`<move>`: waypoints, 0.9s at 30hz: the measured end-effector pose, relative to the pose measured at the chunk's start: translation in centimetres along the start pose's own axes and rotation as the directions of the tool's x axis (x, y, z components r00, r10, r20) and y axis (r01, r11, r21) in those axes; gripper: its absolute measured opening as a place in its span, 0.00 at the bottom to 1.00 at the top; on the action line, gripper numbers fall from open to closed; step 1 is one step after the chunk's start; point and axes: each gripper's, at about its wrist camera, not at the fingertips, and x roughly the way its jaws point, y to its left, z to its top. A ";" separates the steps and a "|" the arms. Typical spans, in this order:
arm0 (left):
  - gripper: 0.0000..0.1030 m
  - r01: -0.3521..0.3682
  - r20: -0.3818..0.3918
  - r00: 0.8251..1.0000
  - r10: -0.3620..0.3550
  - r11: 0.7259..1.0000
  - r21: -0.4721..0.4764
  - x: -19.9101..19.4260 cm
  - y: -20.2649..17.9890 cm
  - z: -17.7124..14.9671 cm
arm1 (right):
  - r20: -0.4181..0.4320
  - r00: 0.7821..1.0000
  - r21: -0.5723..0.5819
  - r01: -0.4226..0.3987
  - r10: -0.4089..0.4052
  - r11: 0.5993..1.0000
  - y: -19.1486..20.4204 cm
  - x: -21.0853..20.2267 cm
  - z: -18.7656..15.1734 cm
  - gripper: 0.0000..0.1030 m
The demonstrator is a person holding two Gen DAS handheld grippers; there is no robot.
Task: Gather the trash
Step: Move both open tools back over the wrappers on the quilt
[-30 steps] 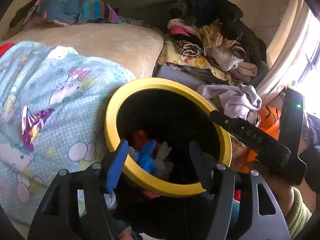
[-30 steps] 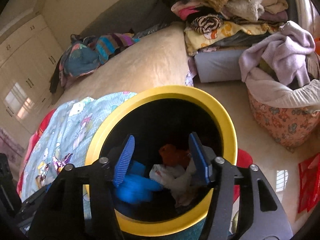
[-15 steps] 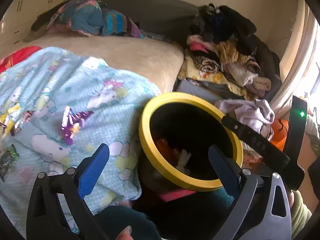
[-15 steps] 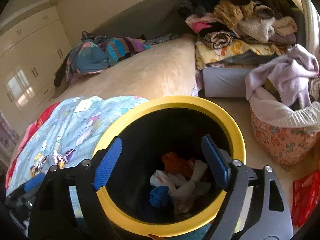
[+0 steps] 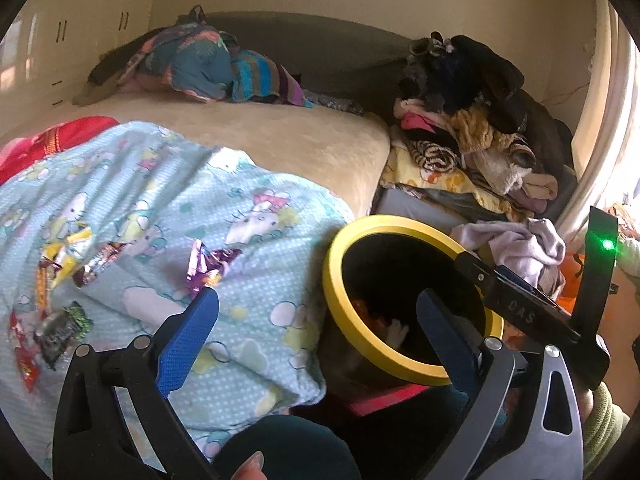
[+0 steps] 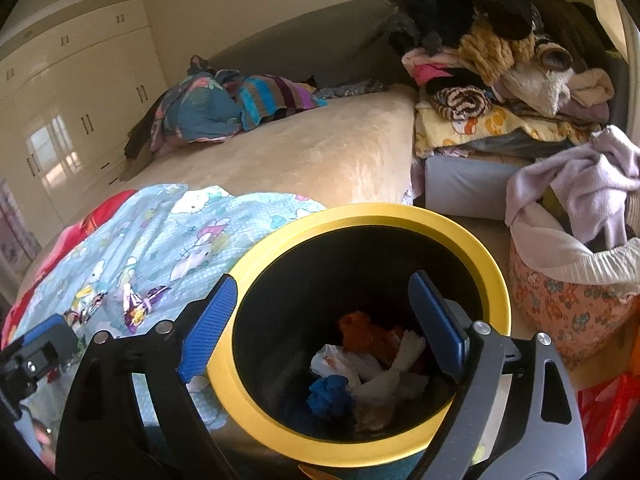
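Left wrist: left gripper (image 5: pixel 316 316) released, empty. Wrappers (image 5: pixel 208 266) lie on the blanket (image 5: pixel 248 320), just left of the bin (image 5: pixel 404 368). Approach the nearest one low; avoid pinching cloth.

Right wrist: right gripper (image 6: pixel 320 320) empty, jaws opening above the bin (image 6: pixel 360 444). Yellow rim close; room lies leftward.

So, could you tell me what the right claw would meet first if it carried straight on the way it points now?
Most likely the trash inside the yellow-rimmed bin. The right claw is opening, nothing between its pads, and points down into the bin's mouth, so the orange and white scraps at the bottom come first, though depth is uncertain.
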 end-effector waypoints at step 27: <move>0.94 -0.132 0.095 0.985 0.141 0.987 -0.095 -3.8 6.6 0.5 | 0.006 0.992 -0.206 -0.120 0.124 0.971 7.8 -2.4 -1.6 0.80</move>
